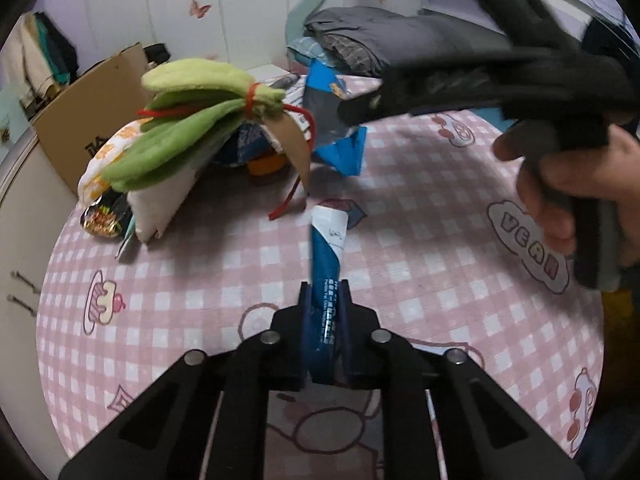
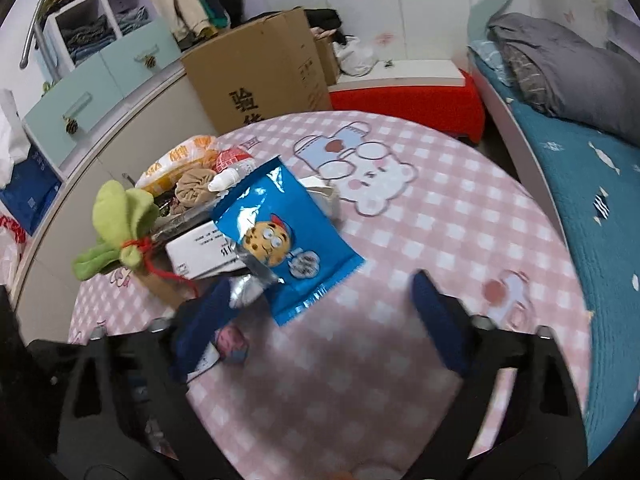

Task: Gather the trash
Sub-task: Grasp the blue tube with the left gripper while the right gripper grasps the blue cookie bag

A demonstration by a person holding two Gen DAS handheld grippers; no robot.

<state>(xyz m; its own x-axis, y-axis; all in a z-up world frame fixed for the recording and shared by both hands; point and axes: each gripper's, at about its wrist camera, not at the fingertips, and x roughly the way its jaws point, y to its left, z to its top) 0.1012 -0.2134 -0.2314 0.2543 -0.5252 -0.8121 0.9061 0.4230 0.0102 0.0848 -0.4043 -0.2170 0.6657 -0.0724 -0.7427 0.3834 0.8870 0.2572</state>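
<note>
My left gripper [image 1: 325,292] is shut on a blue and white rolled wrapper [image 1: 328,256] and holds it above the pink checked tablecloth [image 1: 420,248]. My right gripper [image 2: 320,300] is open and empty, its fingers [image 2: 436,316] spread above the cloth just in front of a blue cookie packet [image 2: 280,236]. The right gripper also shows in the left wrist view [image 1: 480,92], held by a hand and blurred, close to the cookie packet [image 1: 332,128]. The packet leans on a pile of trash with a white box [image 2: 200,252] and a small white bottle [image 2: 232,174].
A green plush bundle tied with red string [image 1: 188,128] [image 2: 116,228] sits on the pile. A yellow snack bag [image 2: 176,164], a small pink-blue carton [image 2: 232,342] and a shiny wrapper [image 1: 102,216] lie nearby. A cardboard box [image 2: 260,76] and a bed [image 2: 580,152] flank the table.
</note>
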